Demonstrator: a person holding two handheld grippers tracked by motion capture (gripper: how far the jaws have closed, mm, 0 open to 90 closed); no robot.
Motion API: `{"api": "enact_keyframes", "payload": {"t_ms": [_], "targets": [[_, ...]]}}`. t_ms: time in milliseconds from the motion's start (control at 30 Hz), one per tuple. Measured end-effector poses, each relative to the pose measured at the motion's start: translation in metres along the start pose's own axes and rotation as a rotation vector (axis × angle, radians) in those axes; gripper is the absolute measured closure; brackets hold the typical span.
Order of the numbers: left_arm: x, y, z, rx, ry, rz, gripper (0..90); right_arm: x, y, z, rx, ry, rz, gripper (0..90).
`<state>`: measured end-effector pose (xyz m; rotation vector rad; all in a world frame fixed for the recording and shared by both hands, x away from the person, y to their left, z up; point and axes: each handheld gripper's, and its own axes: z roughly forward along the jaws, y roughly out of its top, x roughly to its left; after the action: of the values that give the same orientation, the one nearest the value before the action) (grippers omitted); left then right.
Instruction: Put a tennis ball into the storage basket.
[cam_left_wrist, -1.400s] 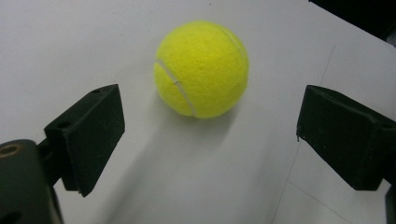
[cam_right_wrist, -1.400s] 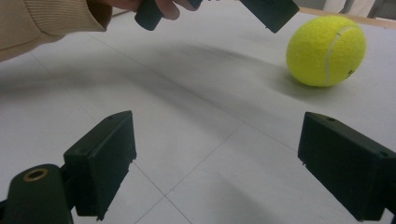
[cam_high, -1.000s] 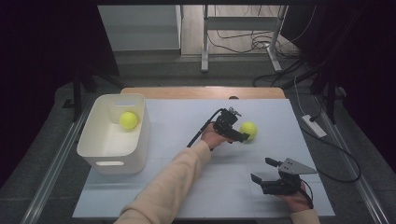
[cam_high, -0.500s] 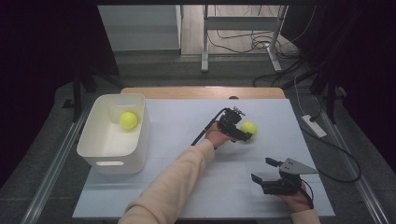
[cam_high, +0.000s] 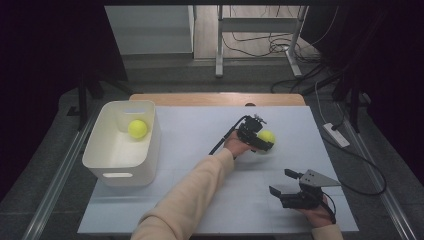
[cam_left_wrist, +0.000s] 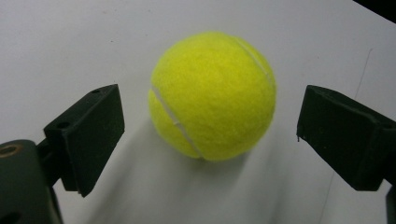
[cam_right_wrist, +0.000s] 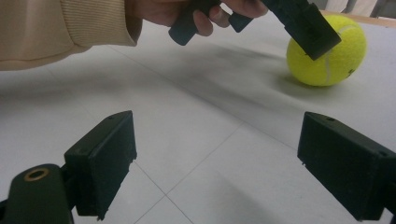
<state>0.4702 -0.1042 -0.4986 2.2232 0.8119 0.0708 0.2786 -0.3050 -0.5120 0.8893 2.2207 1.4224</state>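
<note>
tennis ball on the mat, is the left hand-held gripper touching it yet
Apart. In the left gripper view the tennis ball sits between the open jaws of the left hand-held gripper, with bare white mat showing on both sides of it.

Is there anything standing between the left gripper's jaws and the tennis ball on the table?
Nothing visible: the left gripper is open, its jaws flanking the tennis ball with bare table in the gaps.

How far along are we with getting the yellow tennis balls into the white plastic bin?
Done: one yellow tennis ball lies inside the white plastic bin. In hand: the left gripper is at the second yellow tennis ball on the white table top, jaws open on either side, not touching. Left: close, lift, carry it to the bin. The right gripper sits open, holding nothing.
</note>
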Motion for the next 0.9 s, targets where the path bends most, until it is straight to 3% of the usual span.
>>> {"api": "enact_keyframes", "payload": {"t_ms": [200,267,333,500,600,733,900], "targets": [[-0.002,0.004,0.01,0.006,0.001,-0.004,9.5,-0.001,-0.001,-0.001,0.002,-0.002,0.004,11.6],[-0.002,0.004,0.012,0.019,0.009,0.0,14.8,-0.002,-0.001,-0.002,0.0,-0.005,0.003,11.6],[-0.001,0.003,0.013,0.02,0.004,-0.002,25.6,-0.002,-0.002,-0.002,-0.001,-0.006,0.008,11.6],[0.001,0.004,0.012,0.024,-0.005,-0.008,26.8,-0.002,-0.002,-0.003,-0.001,-0.008,0.008,11.6],[0.0,0.004,0.01,0.029,0.013,0.001,27.1,-0.002,-0.002,-0.003,-0.001,-0.008,0.006,11.6],[0.003,0.004,0.005,0.014,-0.013,-0.02,27.3,-0.002,-0.002,-0.003,-0.001,-0.009,0.007,11.6],[-0.001,0.005,-0.004,-0.005,-0.036,-0.006,27.3,-0.002,-0.002,-0.003,-0.001,-0.009,0.006,11.6]]}}
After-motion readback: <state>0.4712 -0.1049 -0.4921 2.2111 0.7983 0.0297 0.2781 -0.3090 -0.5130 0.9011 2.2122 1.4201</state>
